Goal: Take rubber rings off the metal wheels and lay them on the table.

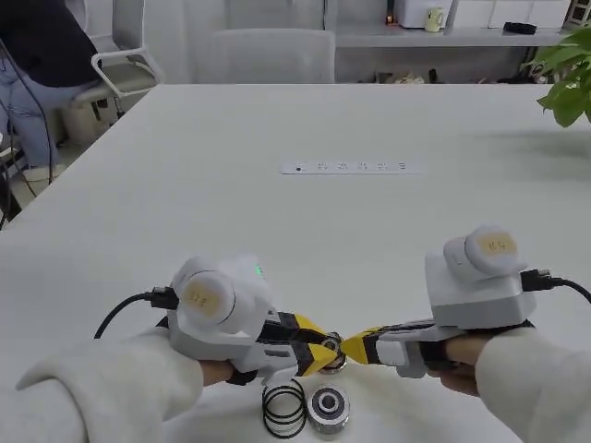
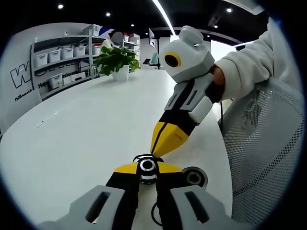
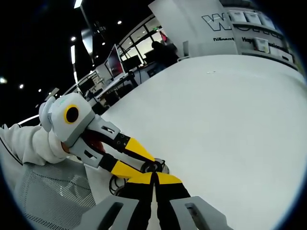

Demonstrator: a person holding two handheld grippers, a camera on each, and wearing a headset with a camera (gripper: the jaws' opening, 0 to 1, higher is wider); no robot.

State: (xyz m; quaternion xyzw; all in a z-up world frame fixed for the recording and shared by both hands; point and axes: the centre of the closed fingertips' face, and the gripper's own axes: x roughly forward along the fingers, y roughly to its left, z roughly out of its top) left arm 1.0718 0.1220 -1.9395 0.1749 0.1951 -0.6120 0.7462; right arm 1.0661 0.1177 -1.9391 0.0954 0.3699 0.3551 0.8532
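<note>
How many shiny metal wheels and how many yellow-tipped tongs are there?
Round silver metal wheels: 2, one held in the left tongs, one lying on the white table.
Yellow-tipped tongs: 2, the left tongs and the right tongs.
Total: 4.

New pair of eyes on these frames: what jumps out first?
The left gripper and right gripper meet nose to nose at the near edge of the table. The left clamps a metal wheel, and the right's closed tip is against that wheel. Nearer the person, loose black rubber rings lie beside a second wheel.
</note>
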